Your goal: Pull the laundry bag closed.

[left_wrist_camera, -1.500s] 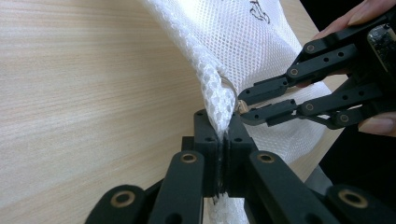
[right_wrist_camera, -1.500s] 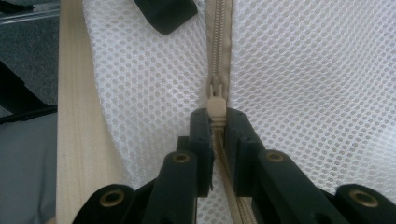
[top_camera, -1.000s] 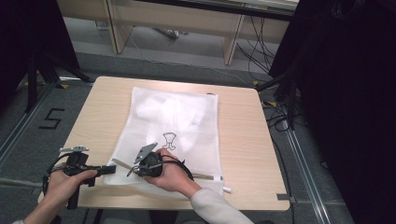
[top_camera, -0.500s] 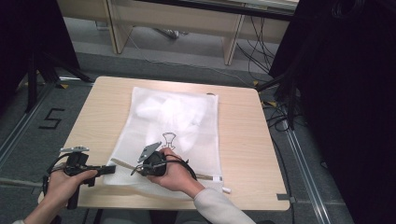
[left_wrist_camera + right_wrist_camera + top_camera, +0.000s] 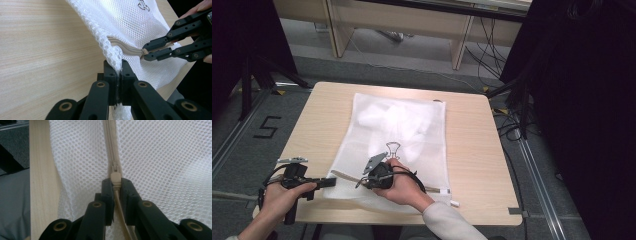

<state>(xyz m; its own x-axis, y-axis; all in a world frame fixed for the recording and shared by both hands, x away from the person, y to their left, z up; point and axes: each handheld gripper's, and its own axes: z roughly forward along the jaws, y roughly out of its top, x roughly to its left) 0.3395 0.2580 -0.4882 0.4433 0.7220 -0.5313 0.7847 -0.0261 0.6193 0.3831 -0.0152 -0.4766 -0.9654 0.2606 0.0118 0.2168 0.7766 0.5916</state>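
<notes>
Left gripper view: left claw (image 5: pixel 119 75) pinches mesh bag (image 5: pixel 130 25) corner; right claw (image 5: pixel 116 186) clamps zipper pull (image 5: pixel 115 178).

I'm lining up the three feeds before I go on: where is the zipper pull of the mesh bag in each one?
High view: the zipper pull is at the bag's near edge, at the right gripper tips.
Left gripper view: right of centre, pinched by the far gripper.
Right gripper view: centre, between the jaws.
Shared landmark: the beige zipper tape on the white mesh bag.

White mesh bag (image 5: pixel 399 130) on wooden table (image 5: pixel 472 150), left gripper (image 5: pixel 328 182), right gripper (image 5: pixel 361 181) at near edge
</notes>
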